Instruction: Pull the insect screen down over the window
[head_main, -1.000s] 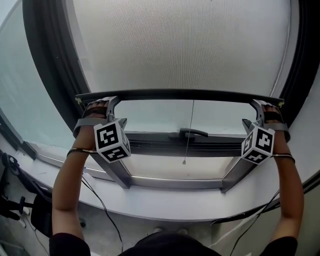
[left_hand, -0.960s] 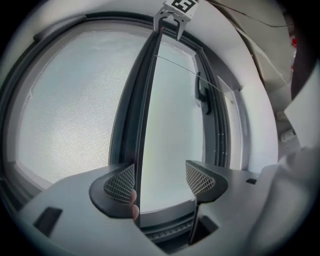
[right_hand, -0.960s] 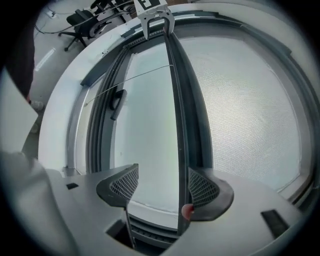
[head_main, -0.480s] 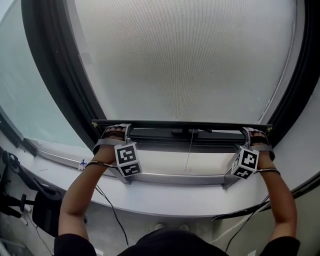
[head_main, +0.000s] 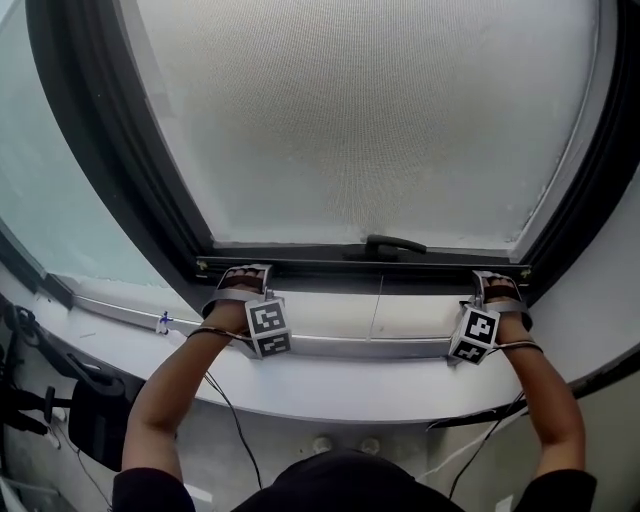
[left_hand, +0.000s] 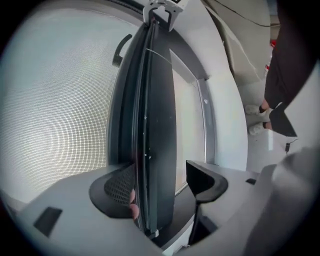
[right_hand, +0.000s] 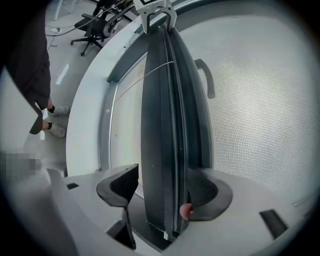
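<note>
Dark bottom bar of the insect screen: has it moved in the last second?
Yes, downward. The dark bottom bar of the insect screen was above the black window handle a second ago; now it sits just below that handle.

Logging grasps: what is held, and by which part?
The insect screen's bottom bar, near each end, sits loosely between the fingers of left gripper and right gripper.

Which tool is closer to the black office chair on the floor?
Left. The left tool straddles the left end of the dark screen bar, on the side of the black office chair; the right tool straddles its right end.
</note>
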